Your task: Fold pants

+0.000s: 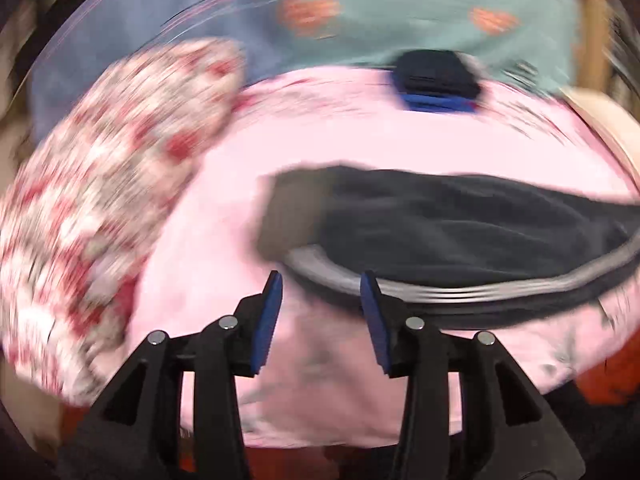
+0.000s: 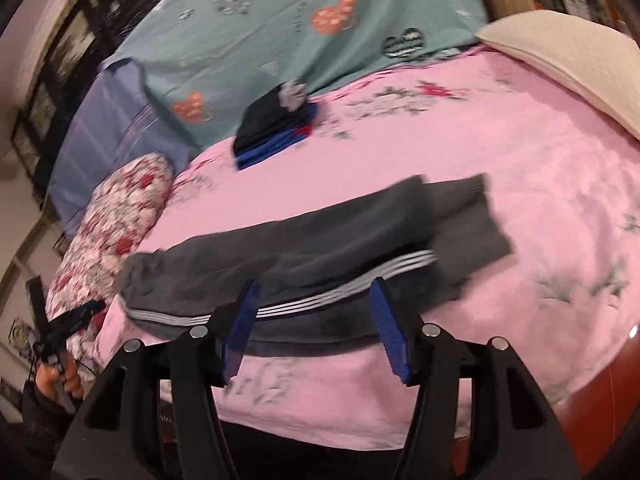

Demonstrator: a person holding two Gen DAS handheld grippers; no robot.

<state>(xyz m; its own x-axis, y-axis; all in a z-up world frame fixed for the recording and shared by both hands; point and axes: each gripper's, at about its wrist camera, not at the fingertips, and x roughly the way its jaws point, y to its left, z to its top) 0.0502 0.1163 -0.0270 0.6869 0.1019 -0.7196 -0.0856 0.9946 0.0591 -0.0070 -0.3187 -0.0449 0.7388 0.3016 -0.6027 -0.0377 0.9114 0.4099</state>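
Note:
Dark grey track pants [image 2: 320, 248] with white side stripes lie lengthwise on the pink bedsheet [image 2: 540, 184], folded along their length, cuffs to the right. In the left wrist view the pants [image 1: 460, 224] lie just ahead and right of my left gripper [image 1: 322, 280], which is open and empty above the sheet. My right gripper [image 2: 314, 288] is open and empty, hovering over the striped near edge of the pants. The left gripper [image 2: 76, 312] also shows at the far left of the right wrist view, held in a hand.
A pile of folded dark and blue clothes [image 2: 276, 128] sits farther back on the sheet. A red floral pillow [image 2: 116, 216] lies at the left, a cream pillow [image 2: 572, 60] at the right, a teal quilt [image 2: 304, 28] behind. The bed's front edge is near.

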